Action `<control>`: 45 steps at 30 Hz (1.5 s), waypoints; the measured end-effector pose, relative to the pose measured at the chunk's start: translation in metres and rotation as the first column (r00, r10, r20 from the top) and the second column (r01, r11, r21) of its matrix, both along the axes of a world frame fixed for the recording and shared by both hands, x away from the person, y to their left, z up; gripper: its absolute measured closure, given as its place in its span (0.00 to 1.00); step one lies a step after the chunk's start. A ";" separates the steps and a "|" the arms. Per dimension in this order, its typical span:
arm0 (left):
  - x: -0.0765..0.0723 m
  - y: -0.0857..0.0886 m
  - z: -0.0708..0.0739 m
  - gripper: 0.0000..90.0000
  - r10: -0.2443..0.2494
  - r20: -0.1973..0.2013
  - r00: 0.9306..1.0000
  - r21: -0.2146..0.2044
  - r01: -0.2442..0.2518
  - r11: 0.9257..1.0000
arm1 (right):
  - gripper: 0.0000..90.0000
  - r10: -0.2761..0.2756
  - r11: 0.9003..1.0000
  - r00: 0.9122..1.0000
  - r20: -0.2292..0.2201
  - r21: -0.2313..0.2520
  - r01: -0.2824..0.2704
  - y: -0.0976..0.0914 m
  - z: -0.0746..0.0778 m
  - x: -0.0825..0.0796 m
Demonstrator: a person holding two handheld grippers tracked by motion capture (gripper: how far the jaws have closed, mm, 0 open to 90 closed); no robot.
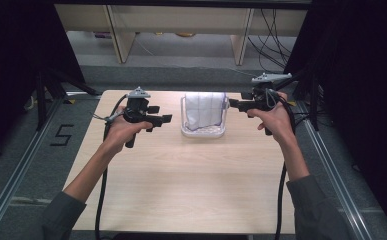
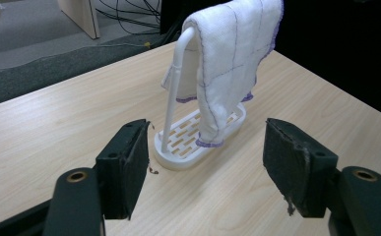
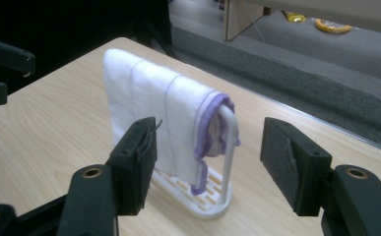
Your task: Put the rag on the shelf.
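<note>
- A white quilted cloth with purple edging (image 1: pixel 204 109) hangs folded over the bar of a small white plastic rack with a slotted base (image 1: pixel 203 132). The rack stands on the far middle part of a light wooden table (image 1: pixel 191 185). Draped this way, the cloth hangs clear of the tabletop with both side edges exposed, presumably so it can be taken from either end.
- The left gripper (image 1: pixel 157 119) is held level, just beside the rack on its left and apart from it. Its jaws are spread, with nothing between the pads.
- The right gripper (image 1: pixel 235 104) is just beside the rack on its right, near the bar's upper corner. Its jaws are likewise spread and empty.
- Judgement: both grippers face the rack from opposite ends, suggesting a two-sided approach to the cloth; no contact is made yet.
</note>
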State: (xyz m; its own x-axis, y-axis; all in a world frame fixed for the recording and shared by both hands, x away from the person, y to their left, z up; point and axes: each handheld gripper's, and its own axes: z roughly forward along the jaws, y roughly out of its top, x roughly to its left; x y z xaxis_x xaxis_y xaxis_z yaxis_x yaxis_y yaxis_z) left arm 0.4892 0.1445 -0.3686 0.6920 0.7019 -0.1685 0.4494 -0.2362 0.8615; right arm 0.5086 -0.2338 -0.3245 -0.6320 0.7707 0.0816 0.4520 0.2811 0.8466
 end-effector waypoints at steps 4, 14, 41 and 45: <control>-0.007 0.003 -0.006 0.37 0.001 -0.002 1.000 -0.015 -0.001 1.000 | 0.42 0.017 1.000 1.000 0.009 -0.002 -0.017 0.001 -0.008 -0.011; -0.017 0.004 -0.012 0.36 -0.009 -0.003 1.000 -0.024 0.009 1.000 | 0.41 0.044 0.999 0.999 0.022 0.021 -0.044 0.004 -0.017 -0.024; -0.063 0.007 -0.037 0.33 -0.079 0.021 0.997 -0.010 0.079 0.997 | 0.36 0.071 0.994 0.996 -0.048 0.085 -0.067 0.011 -0.058 -0.063; -0.068 0.007 -0.043 0.33 -0.081 0.010 0.997 0.006 0.081 0.997 | 0.36 0.067 0.994 0.996 -0.050 0.085 -0.062 0.010 -0.063 -0.064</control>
